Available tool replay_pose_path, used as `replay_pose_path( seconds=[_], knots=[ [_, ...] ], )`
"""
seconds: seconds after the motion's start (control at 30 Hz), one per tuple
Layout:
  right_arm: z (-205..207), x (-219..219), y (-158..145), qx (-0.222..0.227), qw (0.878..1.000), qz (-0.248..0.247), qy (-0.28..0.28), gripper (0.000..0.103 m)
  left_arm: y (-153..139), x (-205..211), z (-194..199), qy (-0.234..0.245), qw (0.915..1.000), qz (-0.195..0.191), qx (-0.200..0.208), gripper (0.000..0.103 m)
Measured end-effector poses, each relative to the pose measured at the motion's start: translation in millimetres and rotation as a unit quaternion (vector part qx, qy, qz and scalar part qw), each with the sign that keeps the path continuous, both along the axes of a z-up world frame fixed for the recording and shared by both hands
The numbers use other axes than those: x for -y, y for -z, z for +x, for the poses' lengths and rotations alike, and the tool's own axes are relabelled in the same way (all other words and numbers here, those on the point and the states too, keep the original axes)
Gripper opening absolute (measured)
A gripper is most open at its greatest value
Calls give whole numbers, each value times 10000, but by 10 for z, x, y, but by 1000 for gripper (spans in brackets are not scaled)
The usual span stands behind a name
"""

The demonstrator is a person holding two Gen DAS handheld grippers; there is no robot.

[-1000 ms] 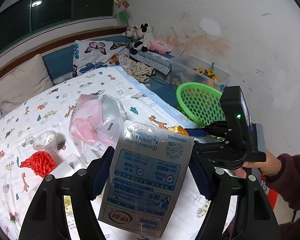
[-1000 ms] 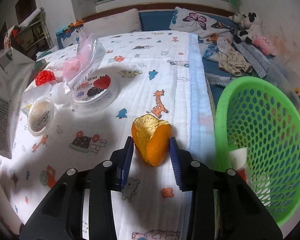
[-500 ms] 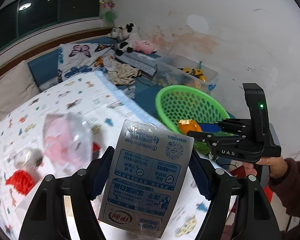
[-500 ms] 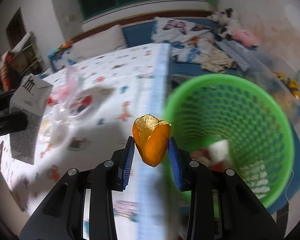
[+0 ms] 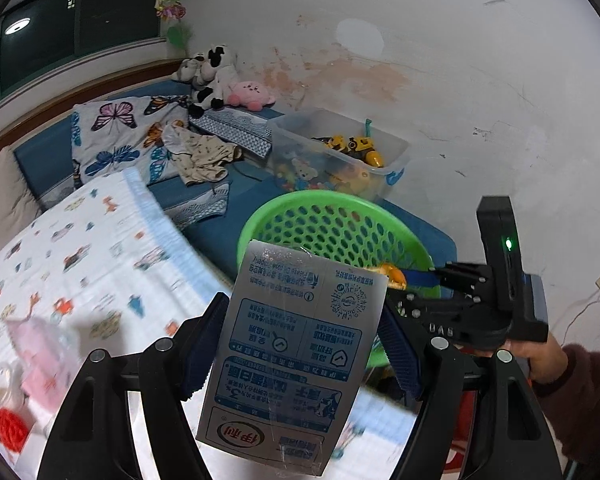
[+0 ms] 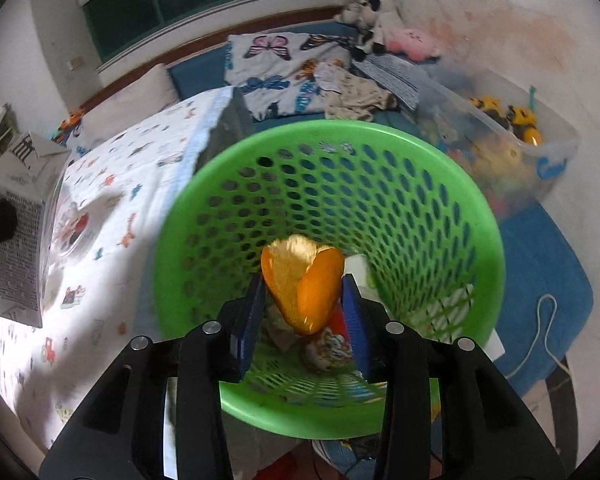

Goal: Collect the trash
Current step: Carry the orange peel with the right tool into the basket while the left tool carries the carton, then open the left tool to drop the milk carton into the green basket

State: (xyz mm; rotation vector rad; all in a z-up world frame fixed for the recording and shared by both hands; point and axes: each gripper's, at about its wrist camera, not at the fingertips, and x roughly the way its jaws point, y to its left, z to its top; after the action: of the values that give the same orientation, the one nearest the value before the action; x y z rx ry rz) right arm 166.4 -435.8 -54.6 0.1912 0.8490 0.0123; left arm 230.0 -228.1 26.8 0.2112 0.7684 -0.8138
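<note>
Orange peel (image 6: 304,286) hangs between the blue pads of the right gripper (image 6: 303,312) directly above the open mouth of the green mesh basket (image 6: 400,216); the jaws have just been opening, and the peel sits loosely in the gap, nearest the pad at 3 o'clock, with a sliver of daylight at the 9 o'clock pad, so whether either pad presses it cannot be told. Paper scraps and wrappers (image 6: 326,350) lie in the basket's bottom, at 6 o'clock from the peel.

In the left wrist view, the left gripper (image 5: 300,344) is clamped on a grey-and-blue milk carton (image 5: 292,356), its pads pressing both flat sides, the carton held upside down with its printing inverted. The carton covers the near rim of the basket (image 5: 328,216), which stands at 12 o'clock behind it. At 3 o'clock, a hand (image 5: 540,356) in a dark red sleeve holds the right gripper's black body, its blue pad and a bit of peel reaching over the basket's rim.

A quilt with cartoon animals (image 5: 80,256) spreads at 9 o'clock, blurred, bearing a pink bag (image 5: 40,356) and a red tangle (image 5: 8,428) at 8 o'clock. Beyond the basket, at 1 o'clock, a clear bin of toys (image 5: 340,152) stands against the stained wall; plush toys (image 5: 216,76) sit at 11 o'clock.
</note>
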Motion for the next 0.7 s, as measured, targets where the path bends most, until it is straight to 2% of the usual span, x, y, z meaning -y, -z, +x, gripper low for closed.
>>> replay_pose_path(
  seconds=[0.07,0.2,0.5,0.7],
  knots=[
    [-46,65,-9,48,10000,2,77,56,6,119,33,54,10000,-8,-24,70],
    [-141,151,-40,108,9998,-16,160,61,29,318,93,104,9999,-6,-66,70],
    [-351,233,-57,214,9993,107,272,70,129,691,209,66,9996,-81,-270,71],
    [-440,269,-72,261,9990,150,325,72,284,819,253,17,9988,-30,-479,71]
  ],
)
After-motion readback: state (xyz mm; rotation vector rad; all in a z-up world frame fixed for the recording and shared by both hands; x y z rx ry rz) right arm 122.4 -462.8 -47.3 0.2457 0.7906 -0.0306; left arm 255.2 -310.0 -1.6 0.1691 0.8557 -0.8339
